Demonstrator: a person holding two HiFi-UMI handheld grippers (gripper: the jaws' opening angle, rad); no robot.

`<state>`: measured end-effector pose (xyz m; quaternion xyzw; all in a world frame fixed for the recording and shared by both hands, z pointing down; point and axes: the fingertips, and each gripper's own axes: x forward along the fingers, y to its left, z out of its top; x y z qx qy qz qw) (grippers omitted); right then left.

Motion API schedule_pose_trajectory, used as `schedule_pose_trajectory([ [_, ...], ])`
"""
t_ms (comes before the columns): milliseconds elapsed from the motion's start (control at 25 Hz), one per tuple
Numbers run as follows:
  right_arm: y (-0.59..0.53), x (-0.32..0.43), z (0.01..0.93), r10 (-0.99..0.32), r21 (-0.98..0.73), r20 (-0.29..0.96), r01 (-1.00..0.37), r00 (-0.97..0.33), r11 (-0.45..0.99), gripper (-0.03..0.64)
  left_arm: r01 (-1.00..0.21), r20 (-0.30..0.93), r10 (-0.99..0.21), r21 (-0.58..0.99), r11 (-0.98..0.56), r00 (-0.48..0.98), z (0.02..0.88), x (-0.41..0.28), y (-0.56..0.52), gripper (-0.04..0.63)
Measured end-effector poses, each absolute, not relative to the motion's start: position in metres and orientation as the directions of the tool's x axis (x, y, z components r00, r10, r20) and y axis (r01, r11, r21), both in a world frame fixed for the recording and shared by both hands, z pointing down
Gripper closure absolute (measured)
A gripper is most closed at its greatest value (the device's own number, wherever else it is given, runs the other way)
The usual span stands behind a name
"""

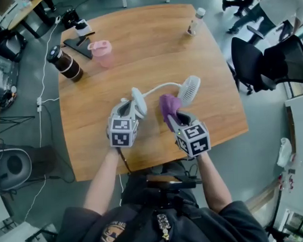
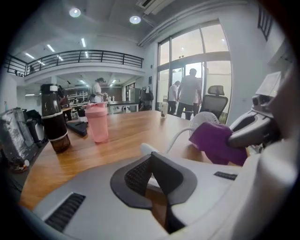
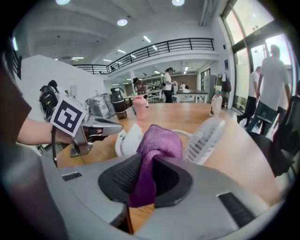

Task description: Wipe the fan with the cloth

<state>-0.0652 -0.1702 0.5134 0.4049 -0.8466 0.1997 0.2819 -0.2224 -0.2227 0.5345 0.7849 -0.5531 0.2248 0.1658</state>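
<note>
The fan (image 1: 189, 90) is gripped by the shut left tongs (image 2: 151, 159); the purple cloth (image 3: 159, 140) is squeezed in the right tongs (image 3: 146, 164).

Wood tabletop (image 1: 138, 43), visible grain, low satin sheen. Purple cloth (image 3: 157, 143) is fuzzy, napped and matt; the white fan (image 1: 189, 90) is smooth plastic with a slotted grille and faint gloss. Left tongs (image 2: 151, 176) and right tongs (image 3: 146, 177): grey matt moulded plastic shells, dark pads (image 3: 125, 176) finely cross-hatched; pink cup (image 1: 101, 52) cloudy plastic, flask (image 1: 64, 62) dark, glossy.
</note>
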Motion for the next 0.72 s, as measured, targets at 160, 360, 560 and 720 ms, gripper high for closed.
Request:
schedule_pose_trajectory([
  [160,-0.196,-0.036,0.454,-0.705,-0.033,0.538,-0.848,-0.462,0.53,0.537,-0.93,0.533,-0.794,-0.031,-0.366,0.294,0.525,-0.207,-0.24,0.595],
  [360,-0.24,0.006,0.43,-0.796,0.066,0.527,-0.919,-0.299,0.389,0.537,-0.937,0.593,-0.758,-0.016,-0.349,0.272,0.545,-0.213,-0.248,0.594],
  [560,-0.244,0.008,0.458,-0.742,0.081,0.614,-0.914,-0.269,0.398,0.537,-0.948,0.59,-0.762,0.017,-0.318,0.267,0.551,-0.217,-0.244,0.595],
  [720,-0.219,-0.016,0.485,-0.658,0.035,0.674,-0.876,-0.335,0.481,0.538,-0.955,0.581,-0.772,0.026,-0.296,0.255,0.552,-0.219,-0.242,0.595],
])
